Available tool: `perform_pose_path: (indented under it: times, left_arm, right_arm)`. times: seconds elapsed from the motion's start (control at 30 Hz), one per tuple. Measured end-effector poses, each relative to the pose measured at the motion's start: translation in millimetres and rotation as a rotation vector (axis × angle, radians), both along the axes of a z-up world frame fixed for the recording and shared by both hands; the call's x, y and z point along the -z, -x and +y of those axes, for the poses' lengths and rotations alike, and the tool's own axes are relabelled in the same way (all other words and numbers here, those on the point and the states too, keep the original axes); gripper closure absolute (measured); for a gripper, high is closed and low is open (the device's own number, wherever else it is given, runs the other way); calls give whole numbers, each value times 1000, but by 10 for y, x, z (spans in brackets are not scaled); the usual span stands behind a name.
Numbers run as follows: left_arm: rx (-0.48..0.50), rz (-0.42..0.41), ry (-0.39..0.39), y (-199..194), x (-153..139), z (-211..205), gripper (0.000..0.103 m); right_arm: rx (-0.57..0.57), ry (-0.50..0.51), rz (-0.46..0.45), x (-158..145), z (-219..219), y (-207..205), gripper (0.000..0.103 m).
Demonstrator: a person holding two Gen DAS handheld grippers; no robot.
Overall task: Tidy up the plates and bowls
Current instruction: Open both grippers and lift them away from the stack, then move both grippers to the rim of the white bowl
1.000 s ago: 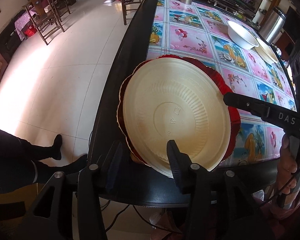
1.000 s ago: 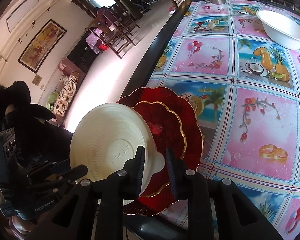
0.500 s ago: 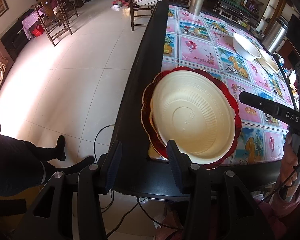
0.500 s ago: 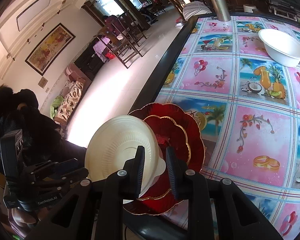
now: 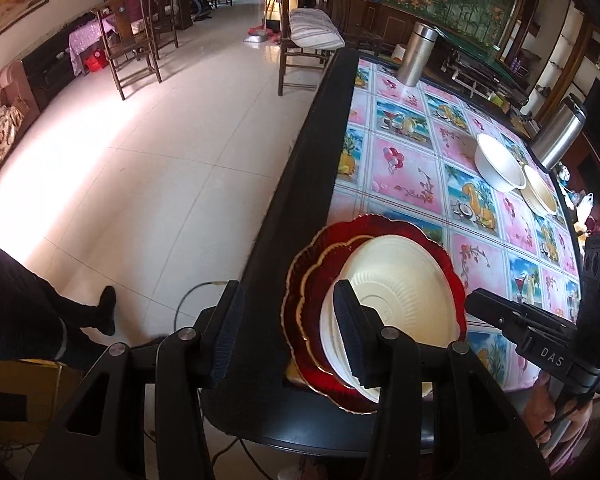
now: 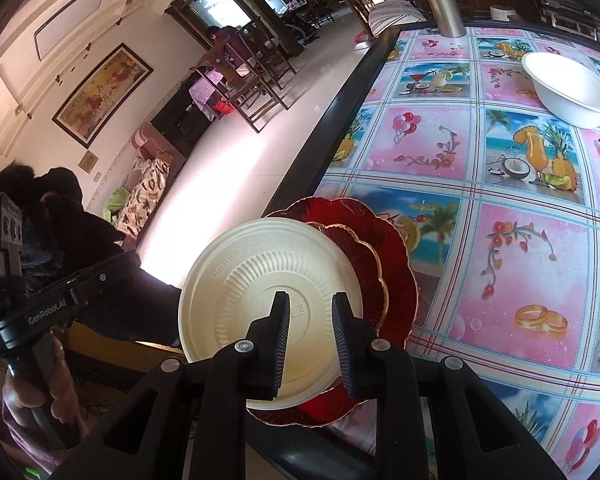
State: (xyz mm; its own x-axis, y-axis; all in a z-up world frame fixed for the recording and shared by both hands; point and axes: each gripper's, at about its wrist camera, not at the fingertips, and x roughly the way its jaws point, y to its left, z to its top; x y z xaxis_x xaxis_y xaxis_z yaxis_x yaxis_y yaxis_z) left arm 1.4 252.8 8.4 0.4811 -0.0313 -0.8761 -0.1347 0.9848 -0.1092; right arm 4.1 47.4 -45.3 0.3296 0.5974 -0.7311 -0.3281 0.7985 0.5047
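Note:
A cream paper plate (image 6: 268,292) lies upside down on two stacked red plates (image 6: 388,256) at the near corner of the table; it also shows in the left wrist view (image 5: 404,292) on the red plates (image 5: 304,288). My right gripper (image 6: 311,344) is open just above the cream plate's near rim, with nothing between its fingers. My left gripper (image 5: 288,332) is open and empty, drawn back past the table's black edge (image 5: 308,152), its right finger in front of the cream plate. A white bowl (image 6: 568,88) stands far back; it also shows in the left wrist view (image 5: 498,162) beside a cream plate (image 5: 540,194).
The table carries a pink and blue picture cloth (image 6: 512,208). Two steel flasks (image 5: 416,54) (image 5: 560,132) stand at the back. To the left lie open tiled floor (image 5: 140,168) and wooden chairs (image 5: 132,40). A cable hangs under the near table edge.
The right gripper has let go of the cream plate and opened; the plate now lies on the red plates. The left gripper has drawn back and away from the plates.

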Motion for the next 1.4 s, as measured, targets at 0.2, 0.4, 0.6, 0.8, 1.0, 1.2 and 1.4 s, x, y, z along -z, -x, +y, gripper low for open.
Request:
perform_pose_path:
  times: [0.2, 0.4, 0.6, 0.8, 1.0, 1.2, 1.4]
  left_arm:
    - [-21, -22, 180, 2, 87, 43, 58]
    - [-292, -177, -157, -181, 113, 139, 58]
    - [-415, -123, -444, -578, 434, 120, 58]
    - [-400, -3, -533, -842, 792, 157, 58]
    - [-372, 40, -463, -816, 826, 175, 58]
    - [-354, -142, -351, -725, 75, -11, 58]
    - [-149, -266, -154, -771, -452, -863, 45]
  right_arm:
    - [40, -2, 4, 24, -147, -56, 78]
    - [39, -14, 21, 65, -162, -64, 78]
    - [50, -18, 17, 50, -217, -53, 78]
    - [81, -29, 12, 21, -376, -48, 78]
    - [111, -39, 18, 11, -557, -86, 78]
    - [234, -59, -14, -98, -1141, -294, 78]
    - [419, -65, -32, -138, -2008, -656, 76]
